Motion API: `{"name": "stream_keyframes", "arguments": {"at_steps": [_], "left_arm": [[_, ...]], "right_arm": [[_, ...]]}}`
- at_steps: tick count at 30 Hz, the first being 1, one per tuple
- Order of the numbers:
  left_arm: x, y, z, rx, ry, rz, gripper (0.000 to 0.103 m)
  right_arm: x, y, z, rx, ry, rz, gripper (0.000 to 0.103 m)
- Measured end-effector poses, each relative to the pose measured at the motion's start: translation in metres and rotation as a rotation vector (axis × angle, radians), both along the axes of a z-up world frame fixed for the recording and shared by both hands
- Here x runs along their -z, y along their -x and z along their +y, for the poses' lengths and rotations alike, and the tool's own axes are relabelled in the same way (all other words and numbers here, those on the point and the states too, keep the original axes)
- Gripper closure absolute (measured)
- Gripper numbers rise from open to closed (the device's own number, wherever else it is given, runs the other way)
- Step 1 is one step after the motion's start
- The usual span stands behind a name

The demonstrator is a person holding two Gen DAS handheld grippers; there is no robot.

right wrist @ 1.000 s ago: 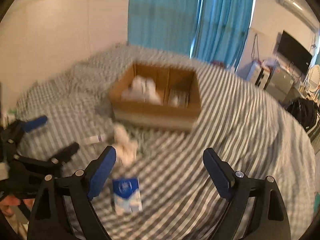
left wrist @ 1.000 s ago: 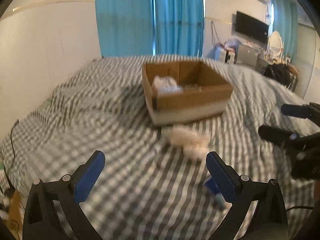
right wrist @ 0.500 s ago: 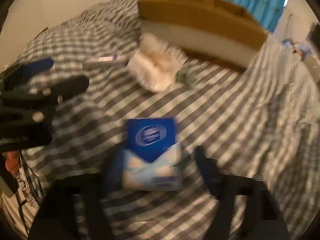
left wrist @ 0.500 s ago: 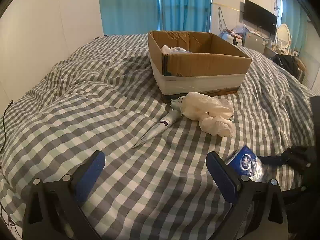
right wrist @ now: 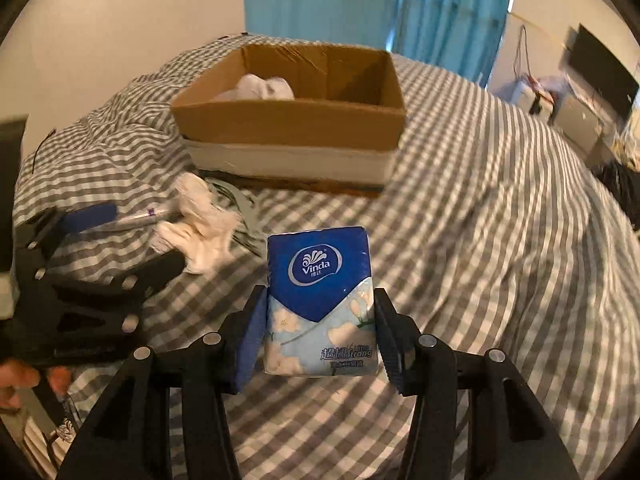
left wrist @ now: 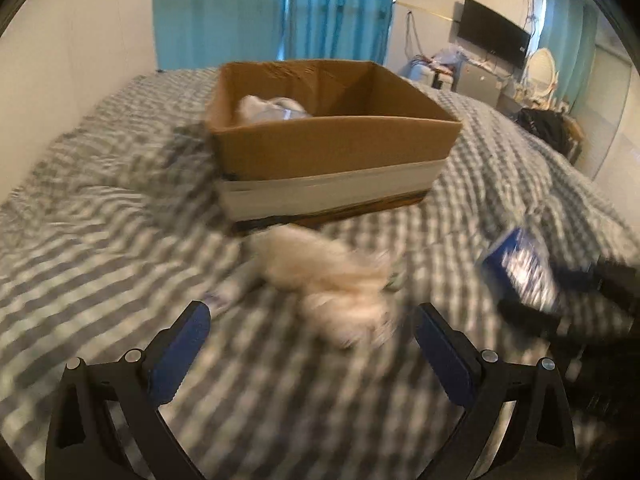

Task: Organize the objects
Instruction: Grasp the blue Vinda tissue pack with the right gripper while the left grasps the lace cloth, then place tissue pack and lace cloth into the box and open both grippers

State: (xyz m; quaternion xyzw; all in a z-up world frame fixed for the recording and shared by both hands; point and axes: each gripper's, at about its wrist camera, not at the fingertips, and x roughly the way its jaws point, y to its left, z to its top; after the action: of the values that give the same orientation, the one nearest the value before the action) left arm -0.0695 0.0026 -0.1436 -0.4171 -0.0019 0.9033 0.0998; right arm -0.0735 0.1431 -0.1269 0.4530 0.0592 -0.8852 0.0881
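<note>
My right gripper [right wrist: 320, 320] is shut on a blue Vinda tissue pack [right wrist: 320, 292] and holds it above the checked bed; the pack also shows in the left wrist view [left wrist: 520, 272]. An open cardboard box [right wrist: 292, 120] with white items inside stands ahead, also in the left wrist view [left wrist: 332, 140]. My left gripper [left wrist: 308, 336] is open and empty, just short of a crumpled white plastic bag [left wrist: 328, 276]. The bag [right wrist: 200, 224] and a thin tube [right wrist: 136, 218] lie on the bed before the box, next to the left gripper [right wrist: 120, 236].
The bed has a grey checked cover [right wrist: 480, 240]. Blue curtains [left wrist: 280, 8] hang behind it. A TV [left wrist: 492, 40], a cluttered desk and a round mirror [left wrist: 540, 68] stand at the far right. A white wall [left wrist: 80, 60] runs along the left.
My right gripper has closed on the tissue pack and lifted it off the bed. My left gripper has moved forward toward the white bag and the box.
</note>
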Motion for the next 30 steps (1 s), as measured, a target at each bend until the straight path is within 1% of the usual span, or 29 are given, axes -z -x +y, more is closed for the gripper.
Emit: {"name": "stream_keyframes", "arguments": {"at_steps": [2, 3, 4, 5, 6, 7, 8, 9, 10, 13, 20, 24, 28, 30], "left_arm": [[0.008, 0.014, 0.008, 0.004, -0.002, -0.021, 0.002], [0.013, 0.02, 0.012, 0.01, 0.012, -0.03, 0.01], [0.017, 0.023, 0.014, 0.014, 0.024, -0.037, 0.025], [0.024, 0.028, 0.017, 0.023, 0.044, -0.057, 0.033], [0.03, 0.031, 0.018, 0.03, 0.058, -0.08, 0.047], [0.037, 0.032, 0.018, 0.036, 0.064, -0.106, 0.055], [0.038, 0.031, 0.018, 0.037, 0.068, -0.104, 0.058], [0.037, 0.028, 0.018, 0.039, 0.074, -0.093, 0.071], [0.033, 0.024, 0.018, 0.052, 0.085, -0.084, 0.08], [0.023, 0.015, 0.015, 0.062, 0.08, -0.068, 0.084], [-0.022, -0.017, 0.003, 0.072, 0.023, 0.025, 0.085], [-0.055, -0.024, -0.006, 0.083, -0.007, 0.092, 0.085], [-0.084, -0.024, -0.005, 0.098, -0.023, 0.15, 0.085], [-0.1, -0.017, -0.006, 0.112, -0.04, 0.175, 0.085]], "right_arm": [[0.007, 0.001, 0.004, 0.007, 0.003, -0.016, 0.052], [0.01, 0.002, 0.005, 0.01, 0.004, -0.02, 0.052], [0.011, 0.003, 0.006, 0.013, 0.008, -0.023, 0.052], [0.011, 0.003, 0.007, 0.014, 0.014, -0.025, 0.052], [0.012, 0.002, 0.008, 0.014, 0.018, -0.025, 0.052], [0.011, 0.002, 0.008, 0.014, 0.02, -0.025, 0.052], [0.012, 0.002, 0.009, 0.015, 0.02, -0.025, 0.052], [0.012, 0.001, 0.009, 0.016, 0.021, -0.026, 0.052], [0.012, 0.0, 0.01, 0.017, 0.02, -0.026, 0.052], [0.009, -0.003, 0.012, 0.025, 0.024, -0.017, 0.052], [-0.013, -0.017, 0.01, 0.026, 0.039, 0.03, 0.052], [-0.037, -0.026, 0.007, 0.014, 0.049, 0.075, 0.052], [-0.073, -0.027, 0.001, -0.007, 0.036, 0.143, 0.052], [-0.091, -0.024, -0.003, -0.02, 0.023, 0.18, 0.052]]}}
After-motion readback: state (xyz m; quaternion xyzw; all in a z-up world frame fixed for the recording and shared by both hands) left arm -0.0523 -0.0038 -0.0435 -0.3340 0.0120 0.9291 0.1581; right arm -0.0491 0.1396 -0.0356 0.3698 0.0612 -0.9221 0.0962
